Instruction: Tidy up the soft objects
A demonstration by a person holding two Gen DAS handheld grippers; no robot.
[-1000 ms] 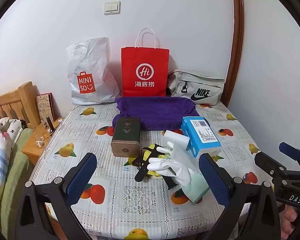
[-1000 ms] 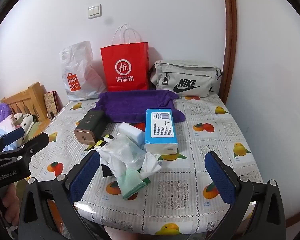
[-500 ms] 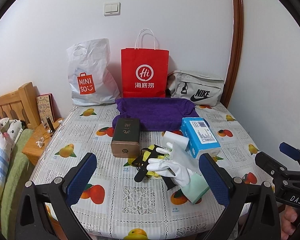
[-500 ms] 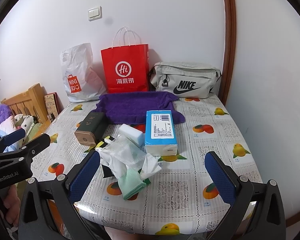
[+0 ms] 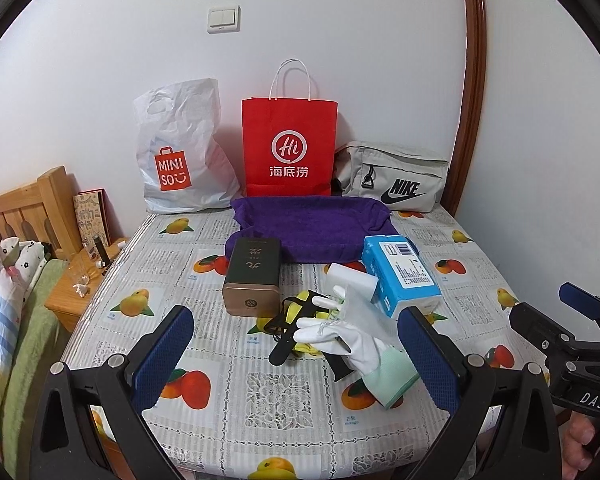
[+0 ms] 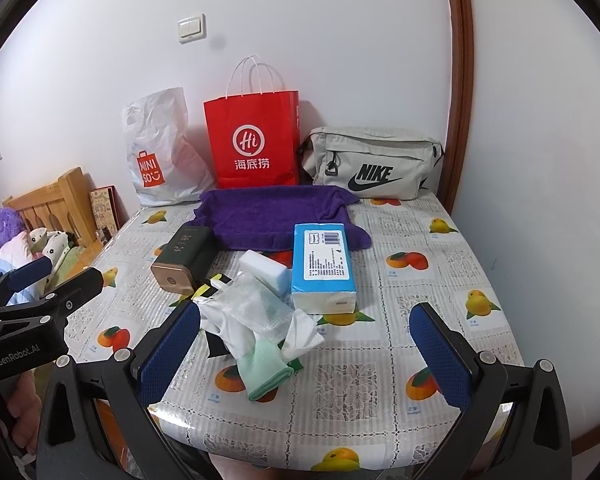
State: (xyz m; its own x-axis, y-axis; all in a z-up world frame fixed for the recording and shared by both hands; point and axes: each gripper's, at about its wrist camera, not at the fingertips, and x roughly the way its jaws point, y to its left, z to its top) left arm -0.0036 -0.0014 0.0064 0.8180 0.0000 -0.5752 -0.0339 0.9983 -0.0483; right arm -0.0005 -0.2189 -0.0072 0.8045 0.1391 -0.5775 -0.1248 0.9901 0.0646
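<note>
Both the left tongs (image 5: 296,354) and right tongs (image 6: 306,344) gape empty before the white cloth glove with mint cuff (image 5: 354,344), just nearer than the blue tissue pack (image 6: 323,258) on the bench (image 6: 400,392). The glove looks limp and light (best pinched at the cuff); what lies beneath it is hidden.

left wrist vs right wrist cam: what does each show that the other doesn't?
Left wrist only: the wooden nightstand beside the table, with small items on it, and the right gripper at the frame's right edge.

Right wrist only: a purple plush on the bed and the left gripper at the frame's left edge.

Both: white glove, blue tissue pack, purple towel, dark box, red bag, Miniso bag, Nike bag. Each camera's own gripper is open and empty.
</note>
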